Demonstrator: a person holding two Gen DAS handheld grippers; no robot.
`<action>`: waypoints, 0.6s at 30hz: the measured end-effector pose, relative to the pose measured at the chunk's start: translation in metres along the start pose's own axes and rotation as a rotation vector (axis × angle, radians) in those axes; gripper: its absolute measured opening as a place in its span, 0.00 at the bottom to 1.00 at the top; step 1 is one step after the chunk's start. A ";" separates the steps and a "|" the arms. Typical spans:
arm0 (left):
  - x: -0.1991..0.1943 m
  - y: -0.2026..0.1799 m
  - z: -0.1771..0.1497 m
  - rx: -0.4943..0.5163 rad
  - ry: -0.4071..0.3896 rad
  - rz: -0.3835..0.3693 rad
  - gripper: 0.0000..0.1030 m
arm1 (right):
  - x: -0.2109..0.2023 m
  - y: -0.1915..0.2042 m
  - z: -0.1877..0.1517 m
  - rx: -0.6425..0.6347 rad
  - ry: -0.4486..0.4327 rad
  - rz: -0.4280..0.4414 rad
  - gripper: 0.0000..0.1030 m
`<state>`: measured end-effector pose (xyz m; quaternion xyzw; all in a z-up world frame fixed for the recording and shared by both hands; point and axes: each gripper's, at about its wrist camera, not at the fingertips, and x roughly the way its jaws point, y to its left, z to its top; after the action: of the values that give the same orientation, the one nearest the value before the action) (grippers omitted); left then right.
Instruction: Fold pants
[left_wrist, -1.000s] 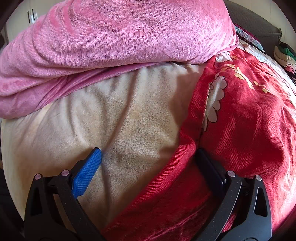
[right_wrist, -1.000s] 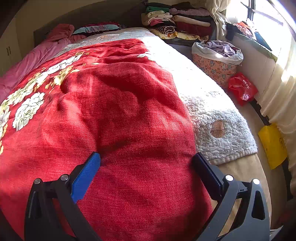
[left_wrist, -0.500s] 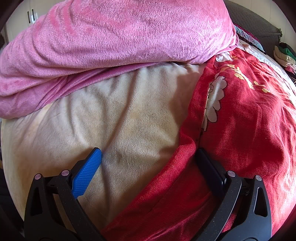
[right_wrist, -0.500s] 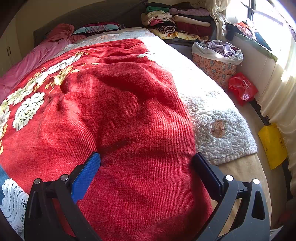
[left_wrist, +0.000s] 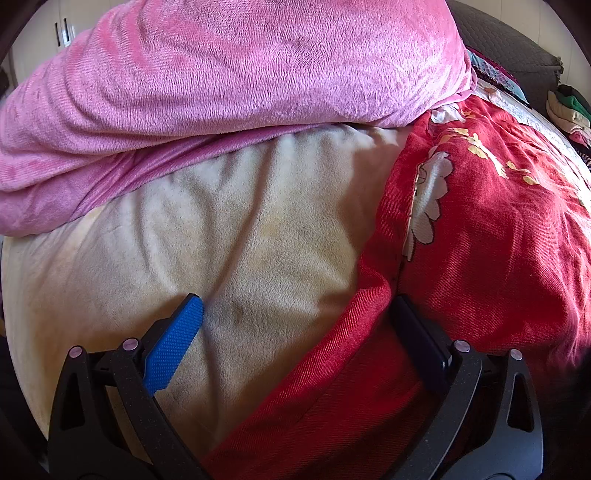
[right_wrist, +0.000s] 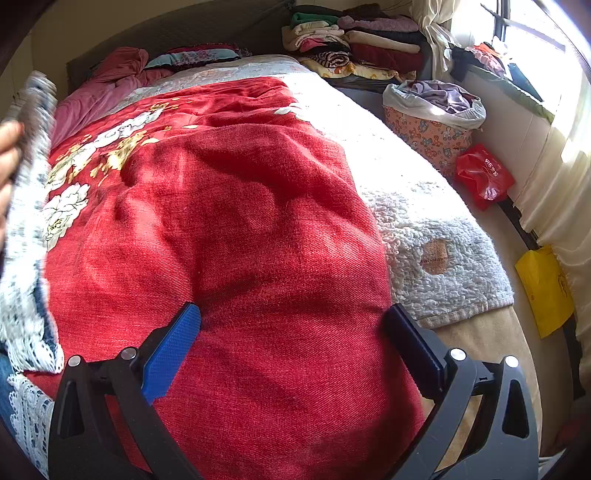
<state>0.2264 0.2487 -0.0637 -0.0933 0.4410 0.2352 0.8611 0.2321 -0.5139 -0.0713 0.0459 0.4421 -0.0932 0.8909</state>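
A blue denim garment with white lace (right_wrist: 26, 266), likely the pants, hangs blurred at the left edge of the right wrist view. A person's hand (right_wrist: 7, 155) holds its top, and its lower part lies on the red floral blanket (right_wrist: 236, 206). My right gripper (right_wrist: 291, 308) is open over the red blanket, to the right of the garment, with nothing between its fingers. My left gripper (left_wrist: 295, 301) is open too, low over the beige sheet (left_wrist: 229, 236) and the red blanket's edge (left_wrist: 369, 325). The left wrist view shows no pants.
A thick pink blanket (left_wrist: 229, 74) is heaped behind the beige sheet. A white fluffy cover (right_wrist: 436, 236) lies right of the red blanket. Folded clothes (right_wrist: 362, 44) are stacked at the bed's far end. A laundry basket (right_wrist: 432, 122), a red bag (right_wrist: 484, 173) and a yellow bag (right_wrist: 543, 288) are by the window.
The lace and denim garment has come into the right wrist view from the left and risen, now held up by a hand. Neither gripper has moved.
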 end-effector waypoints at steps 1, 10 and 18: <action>0.000 0.000 0.000 0.001 0.000 0.001 0.92 | 0.000 0.000 0.000 0.000 0.000 0.000 0.96; 0.001 0.000 0.000 0.000 -0.001 -0.001 0.92 | 0.000 0.000 -0.001 0.001 0.001 0.002 0.96; -0.001 0.001 -0.001 0.000 -0.004 0.000 0.92 | 0.000 0.000 -0.001 0.001 0.001 0.002 0.96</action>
<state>0.2253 0.2488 -0.0636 -0.0930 0.4392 0.2354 0.8620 0.2313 -0.5138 -0.0723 0.0468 0.4422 -0.0925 0.8909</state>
